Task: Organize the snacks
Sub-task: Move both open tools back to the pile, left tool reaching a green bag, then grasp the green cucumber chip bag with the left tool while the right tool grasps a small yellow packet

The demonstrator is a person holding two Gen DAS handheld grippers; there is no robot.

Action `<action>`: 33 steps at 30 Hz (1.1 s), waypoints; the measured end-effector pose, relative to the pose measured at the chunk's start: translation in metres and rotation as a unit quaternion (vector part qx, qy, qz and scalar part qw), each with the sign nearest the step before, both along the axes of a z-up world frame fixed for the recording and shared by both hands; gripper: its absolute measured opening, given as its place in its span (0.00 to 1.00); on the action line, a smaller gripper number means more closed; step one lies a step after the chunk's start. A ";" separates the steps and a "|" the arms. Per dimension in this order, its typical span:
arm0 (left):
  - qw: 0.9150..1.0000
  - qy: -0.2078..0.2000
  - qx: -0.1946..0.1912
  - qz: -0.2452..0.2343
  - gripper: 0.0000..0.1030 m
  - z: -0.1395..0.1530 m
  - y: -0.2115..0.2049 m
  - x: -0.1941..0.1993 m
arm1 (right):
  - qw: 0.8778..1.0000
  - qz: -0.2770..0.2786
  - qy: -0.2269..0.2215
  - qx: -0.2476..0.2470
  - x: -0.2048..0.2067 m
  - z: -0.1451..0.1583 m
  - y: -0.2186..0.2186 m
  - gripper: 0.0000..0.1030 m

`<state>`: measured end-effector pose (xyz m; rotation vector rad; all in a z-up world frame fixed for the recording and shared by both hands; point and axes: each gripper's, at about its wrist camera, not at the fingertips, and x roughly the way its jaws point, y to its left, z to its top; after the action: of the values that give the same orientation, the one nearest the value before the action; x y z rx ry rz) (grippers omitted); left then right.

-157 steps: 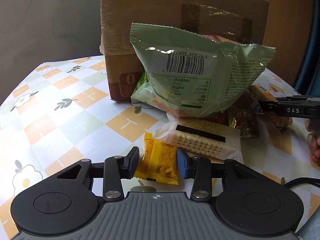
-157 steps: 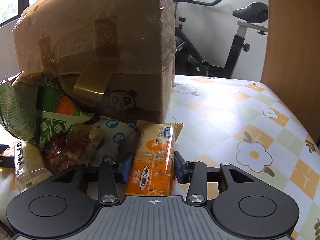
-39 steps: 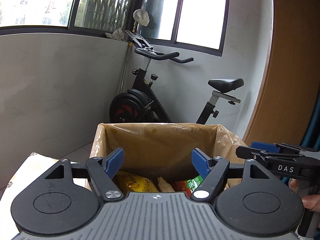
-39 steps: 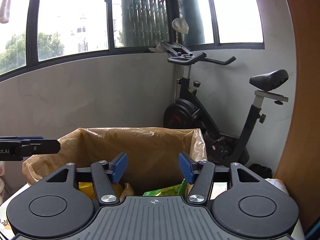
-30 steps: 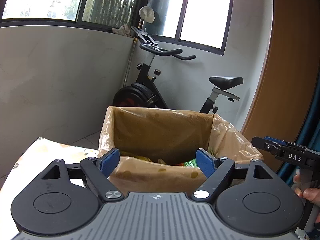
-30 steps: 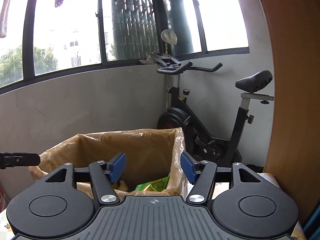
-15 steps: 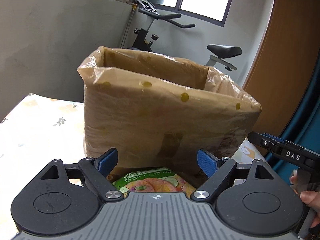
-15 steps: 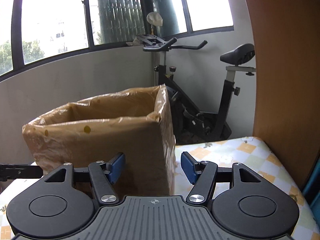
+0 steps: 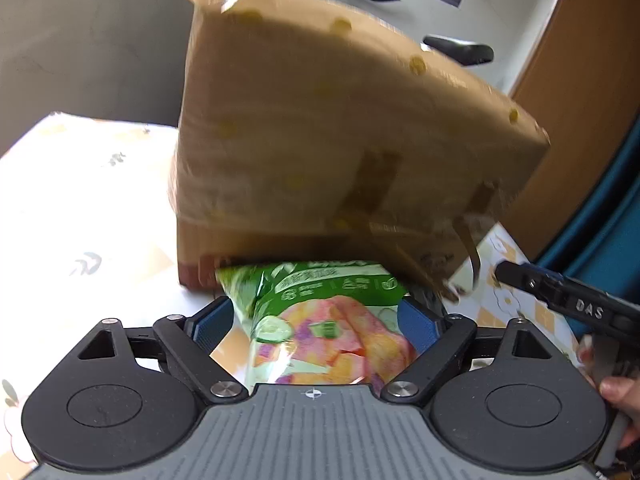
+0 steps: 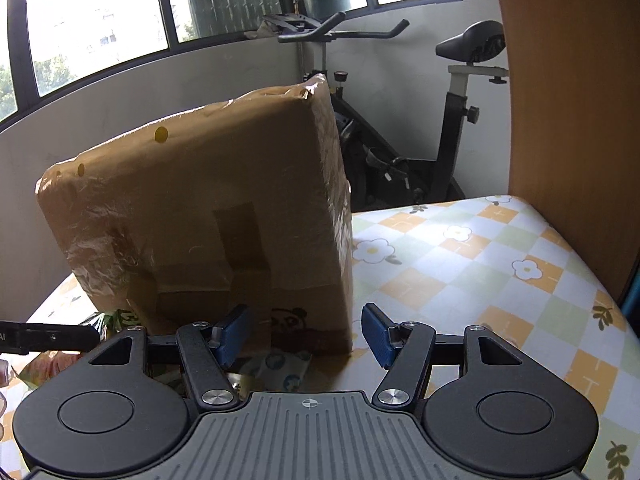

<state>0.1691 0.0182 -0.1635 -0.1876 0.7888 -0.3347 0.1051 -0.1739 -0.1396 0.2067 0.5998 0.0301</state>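
A tall cardboard box (image 9: 320, 140) wrapped in clear tape stands on the table, also seen in the right wrist view as the box (image 10: 208, 220). A green chip bag (image 9: 340, 344) lies at its foot, its top edge tucked against the box. My left gripper (image 9: 314, 324) is low over the bag, its jaws opening with the bag between the blue pads, which flank it. My right gripper (image 10: 304, 334) is open in front of the box's right corner, nothing between its fingers. A small white and blue packet (image 10: 280, 368) lies just below it.
The table wears a floral checked cloth (image 10: 480, 280). An exercise bike (image 10: 440, 128) stands behind the table, and a wooden panel (image 10: 560, 120) rises on the right. The right gripper's finger (image 9: 560, 300) and a hand (image 9: 612, 392) are at the left view's right edge.
Both grippers have come down from above the box's open top to table level in front of it. The left jaws have widened, and the green bag now lies between them.
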 end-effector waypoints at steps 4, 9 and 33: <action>0.999 0.034 -0.024 -0.014 0.93 -0.020 0.002 -0.006 | 1.000 0.008 0.011 0.004 -0.001 -0.006 0.005 0.56; 0.997 0.051 -0.059 -0.015 0.94 -0.038 -0.003 -0.002 | 1.000 0.010 0.023 0.004 -0.002 -0.013 0.007 0.56; 0.997 -0.040 -0.050 0.039 0.61 0.003 0.041 -0.064 | 0.990 0.096 0.095 0.049 0.004 -0.049 0.044 0.36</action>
<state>0.1054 0.0589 -0.1606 -0.2964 0.6852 -0.3064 0.1092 -0.1298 -0.1883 0.2493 0.8075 0.2288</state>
